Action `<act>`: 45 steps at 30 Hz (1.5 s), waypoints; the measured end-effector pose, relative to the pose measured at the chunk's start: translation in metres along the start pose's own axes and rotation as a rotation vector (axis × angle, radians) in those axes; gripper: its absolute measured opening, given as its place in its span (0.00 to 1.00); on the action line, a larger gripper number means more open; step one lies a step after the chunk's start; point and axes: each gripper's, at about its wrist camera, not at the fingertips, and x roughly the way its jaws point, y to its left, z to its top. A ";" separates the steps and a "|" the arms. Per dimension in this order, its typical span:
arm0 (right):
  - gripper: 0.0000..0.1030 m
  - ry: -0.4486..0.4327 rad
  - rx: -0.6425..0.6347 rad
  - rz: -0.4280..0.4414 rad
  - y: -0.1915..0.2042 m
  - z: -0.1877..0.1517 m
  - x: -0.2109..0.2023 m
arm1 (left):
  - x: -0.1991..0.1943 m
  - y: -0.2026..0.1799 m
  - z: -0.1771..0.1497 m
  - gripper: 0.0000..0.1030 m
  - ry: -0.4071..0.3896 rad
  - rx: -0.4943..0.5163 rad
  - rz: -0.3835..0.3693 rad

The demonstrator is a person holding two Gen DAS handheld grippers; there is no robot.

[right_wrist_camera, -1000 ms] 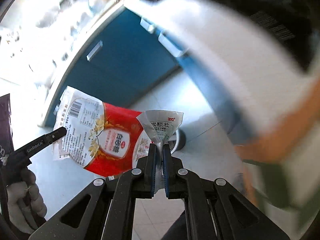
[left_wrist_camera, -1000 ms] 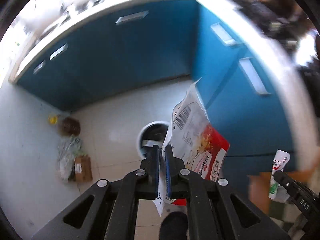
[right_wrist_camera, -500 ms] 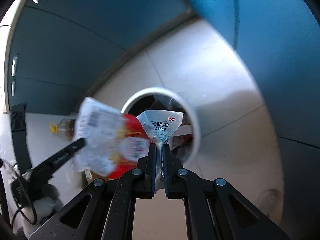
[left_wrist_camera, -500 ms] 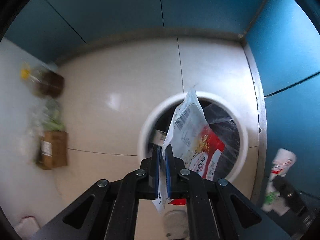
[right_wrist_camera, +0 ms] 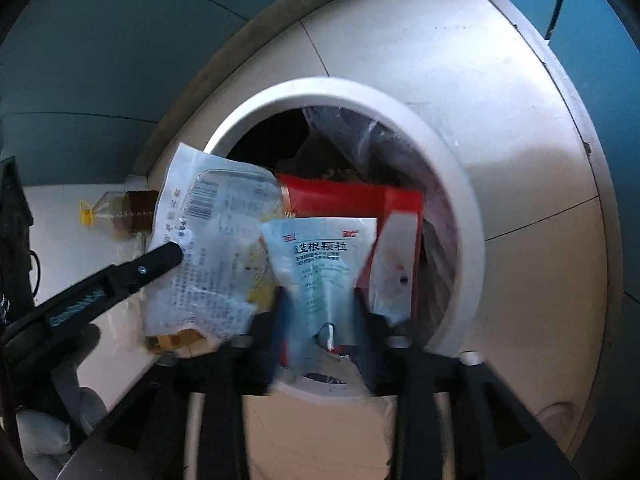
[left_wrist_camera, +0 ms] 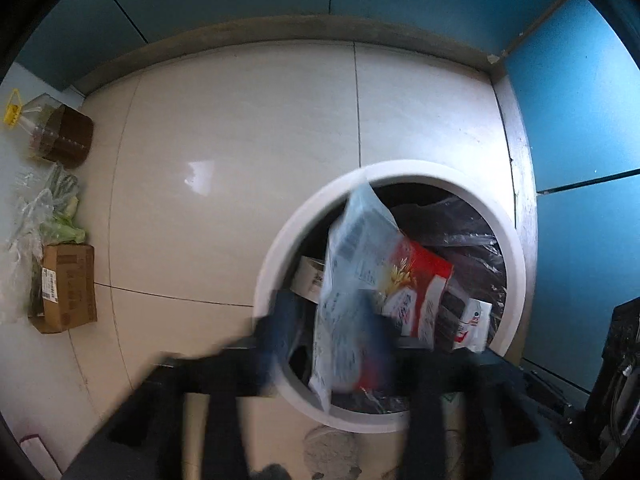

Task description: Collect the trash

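Below both grippers stands a round white-rimmed trash bin [left_wrist_camera: 400,170] lined with a dark bag. My left gripper [left_wrist_camera: 330,328] points straight down over it, blurred, and its jaws are opening. A red and white snack bag [left_wrist_camera: 360,260] hangs loose between them, over the bin's mouth. In the right wrist view that bag [right_wrist_camera: 212,240] lies across the bin's rim [right_wrist_camera: 452,184], beside a finger [right_wrist_camera: 132,272] of the left gripper. My right gripper [right_wrist_camera: 320,320] is opening too, with a small pale-blue sachet [right_wrist_camera: 320,256] standing between its parted jaws.
Blue cabinets [left_wrist_camera: 580,100] enclose the tiled floor at the back and right. An oil bottle [left_wrist_camera: 60,132], a plastic bag of greens [left_wrist_camera: 52,208] and a cardboard box [left_wrist_camera: 66,288] line the left wall. A gloved hand [right_wrist_camera: 48,420] holds the left gripper.
Both grippers dropped from counter height down to the bin with their trash. Both were shut on it and now stand apart, and the snack bag has slipped lower into the bin's mouth.
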 end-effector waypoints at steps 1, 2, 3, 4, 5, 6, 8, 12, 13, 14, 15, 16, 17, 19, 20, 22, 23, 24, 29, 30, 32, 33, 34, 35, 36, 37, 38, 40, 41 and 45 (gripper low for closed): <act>0.49 -0.002 -0.004 -0.005 0.001 0.000 0.000 | -0.002 0.002 0.000 0.95 -0.012 -0.002 0.000; 0.50 -0.001 -0.005 -0.006 0.000 0.000 0.000 | -0.006 0.004 -0.002 0.96 -0.028 -0.003 -0.002; 0.56 -0.003 -0.006 -0.006 0.001 0.001 -0.001 | -0.007 0.005 -0.003 0.96 -0.031 -0.005 0.002; 0.60 -0.013 -0.014 -0.025 0.002 -0.001 -0.004 | -0.008 0.006 -0.003 0.96 -0.031 -0.005 0.006; 0.66 -0.022 -0.025 -0.046 0.003 -0.002 -0.009 | -0.010 0.007 -0.005 0.96 -0.034 -0.005 0.009; 0.75 -0.031 -0.037 -0.064 0.004 -0.001 -0.007 | -0.013 0.008 -0.008 0.96 -0.042 -0.003 0.017; 0.95 -0.046 -0.058 -0.106 0.006 -0.003 -0.013 | -0.019 0.010 -0.015 0.96 -0.064 -0.002 0.032; 0.99 -0.095 -0.106 -0.214 0.014 -0.011 -0.033 | -0.037 0.012 -0.031 0.96 -0.117 0.003 0.083; 0.99 -0.113 -0.119 -0.240 0.016 -0.015 -0.042 | -0.043 0.013 -0.035 0.96 -0.130 0.009 0.097; 0.99 -0.133 -0.135 -0.265 0.020 -0.020 -0.054 | -0.054 0.012 -0.041 0.96 -0.142 0.015 0.112; 0.99 -0.154 -0.153 -0.297 0.024 -0.025 -0.068 | -0.062 0.012 -0.045 0.96 -0.146 0.018 0.113; 0.99 -0.174 -0.170 -0.323 0.029 -0.031 -0.083 | -0.073 0.011 -0.051 0.96 -0.152 0.022 0.113; 0.99 -0.191 -0.186 -0.346 0.034 -0.038 -0.098 | -0.086 0.010 -0.056 0.96 -0.158 0.027 0.120; 0.99 -0.226 -0.221 -0.401 0.047 -0.053 -0.133 | -0.111 0.008 -0.065 0.96 -0.170 0.031 0.118; 0.99 -0.238 -0.233 -0.417 0.052 -0.060 -0.148 | -0.127 0.006 -0.071 0.96 -0.177 0.031 0.112; 0.99 -0.253 -0.251 -0.442 0.065 -0.074 -0.184 | -0.163 0.002 -0.083 0.96 -0.193 0.029 0.106; 0.99 -0.260 -0.252 -0.446 0.072 -0.084 -0.208 | -0.189 0.000 -0.090 0.96 -0.203 0.029 0.101; 0.99 -0.266 -0.252 -0.447 0.077 -0.090 -0.224 | -0.205 -0.002 -0.094 0.96 -0.210 0.028 0.101; 0.99 -0.318 -0.277 -0.466 0.118 -0.137 -0.333 | -0.314 -0.012 -0.128 0.96 -0.258 0.024 0.071; 0.99 -0.330 -0.281 -0.467 0.125 -0.146 -0.353 | -0.331 -0.014 -0.134 0.96 -0.266 0.025 0.068; 0.99 -0.360 -0.289 -0.462 0.141 -0.167 -0.399 | -0.374 -0.020 -0.153 0.96 -0.289 0.032 0.068; 0.99 -0.372 -0.291 -0.458 0.147 -0.176 -0.419 | -0.393 -0.022 -0.162 0.96 -0.299 0.031 0.063; 0.99 -0.388 -0.292 -0.450 0.154 -0.188 -0.445 | -0.410 -0.025 -0.170 0.96 -0.310 0.031 0.064; 0.99 -0.399 -0.293 -0.443 0.159 -0.197 -0.462 | -0.432 -0.027 -0.181 0.96 -0.327 0.033 0.069; 0.99 -0.412 -0.294 -0.436 0.163 -0.206 -0.479 | -0.449 -0.028 -0.189 0.96 -0.340 0.031 0.071; 0.99 -0.427 -0.296 -0.424 0.168 -0.218 -0.502 | -0.469 -0.030 -0.200 0.96 -0.359 0.027 0.068; 0.99 -0.434 -0.298 -0.414 0.171 -0.227 -0.518 | -0.482 -0.032 -0.207 0.96 -0.374 0.024 0.068; 0.99 -0.445 -0.310 -0.394 0.178 -0.246 -0.547 | -0.520 -0.036 -0.230 0.96 -0.413 0.018 0.080; 0.99 -0.452 -0.321 -0.384 0.181 -0.257 -0.561 | -0.529 -0.037 -0.237 0.96 -0.423 0.012 0.078; 0.99 -0.467 -0.370 -0.346 0.189 -0.303 -0.611 | -0.580 -0.044 -0.285 0.96 -0.476 -0.015 0.090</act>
